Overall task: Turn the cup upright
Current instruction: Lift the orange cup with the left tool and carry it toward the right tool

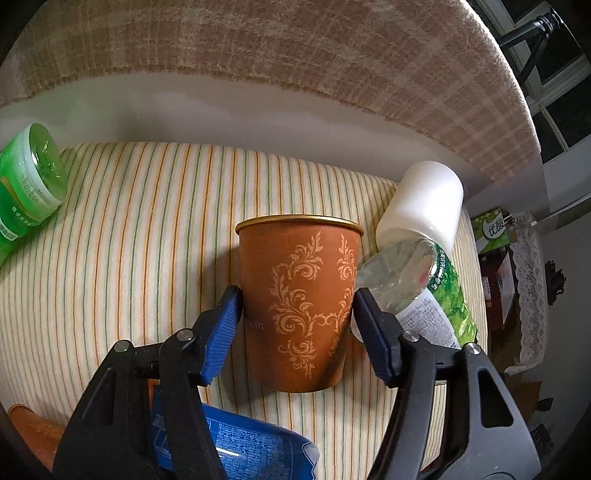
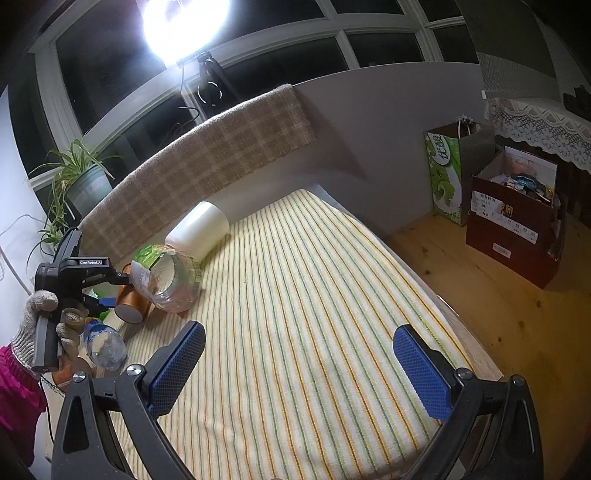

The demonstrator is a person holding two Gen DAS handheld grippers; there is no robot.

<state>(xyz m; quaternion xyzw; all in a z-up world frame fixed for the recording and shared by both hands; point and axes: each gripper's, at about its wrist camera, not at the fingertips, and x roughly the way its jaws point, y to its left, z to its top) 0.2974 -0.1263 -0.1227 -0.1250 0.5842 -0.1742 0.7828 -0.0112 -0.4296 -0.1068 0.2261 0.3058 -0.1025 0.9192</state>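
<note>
- Striped cloth [image 2: 295, 314] in yellow, orange and green covered the bench, filling the middle of both views; a tan plaid blanket [image 1: 295, 44] hung over the grey backboard along the upper frame.
- Dark window panes [image 2: 388, 44] and a glaring lamp [image 2: 184, 26] occupied the top of the right wrist view; a potted plant [image 2: 81, 181] stood at upper left.
- Wooden floor [image 2: 480, 295] lay at right, carrying a green printed bag [image 2: 443, 177] and a dark red box [image 2: 517, 229].
- Left gripper [image 1: 295, 325]: blue pads pressed against both sides of the cup [image 1: 299, 310], clamped on it at centre frame. In the right wrist view the same gripper [image 2: 110, 291] appeared at left, held by a hand in a knit glove [image 2: 40, 317].
- Cup: terracotta brown with pale scroll pattern and a gold rim; in the left wrist view the rim was at the top of the frame. In the right wrist view its flat end [image 2: 129, 314] faced the camera. Whether it touched the cloth could not be told.
- Clear plastic bottle [image 1: 406, 273] with green label and large white cap [image 1: 421, 203] lay just beside the cup, right of centre.
- Green jar [image 1: 29, 184] sat at left edge; a blue packet [image 1: 251, 446] lay at bottom centre.
- Right gripper [image 2: 299, 365]: fingers wide apart, holding nothing, above the cloth at lower frame.
</note>
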